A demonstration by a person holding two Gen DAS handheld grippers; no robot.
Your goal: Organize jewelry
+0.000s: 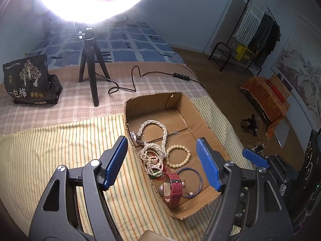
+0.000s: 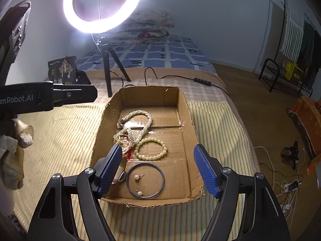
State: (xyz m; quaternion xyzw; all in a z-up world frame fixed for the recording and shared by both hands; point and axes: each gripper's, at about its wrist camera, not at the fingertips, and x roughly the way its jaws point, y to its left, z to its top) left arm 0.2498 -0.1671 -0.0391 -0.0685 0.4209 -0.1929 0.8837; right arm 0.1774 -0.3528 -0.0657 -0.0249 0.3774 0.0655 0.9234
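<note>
Both the left gripper [image 1: 162,163] and right gripper [image 2: 157,169] hang wide open, empty, over the cardboard box [image 2: 186,108]. Pearl necklace [image 2: 136,124] looks tangled, I think, with the red cord just ahead, so grabbing one drags everything. Earrings [image 2: 137,177] below could slip.

Each gripper [image 2: 158,168] was built of black linkage arms, silver pivot screws and blue textured pads [image 2: 204,170].

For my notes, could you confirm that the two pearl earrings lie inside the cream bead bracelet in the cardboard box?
Not quite: the two pearl earrings lie inside the dark bangle, not the cream bead bracelet, in the cardboard box; the right wrist view shows it.
</note>
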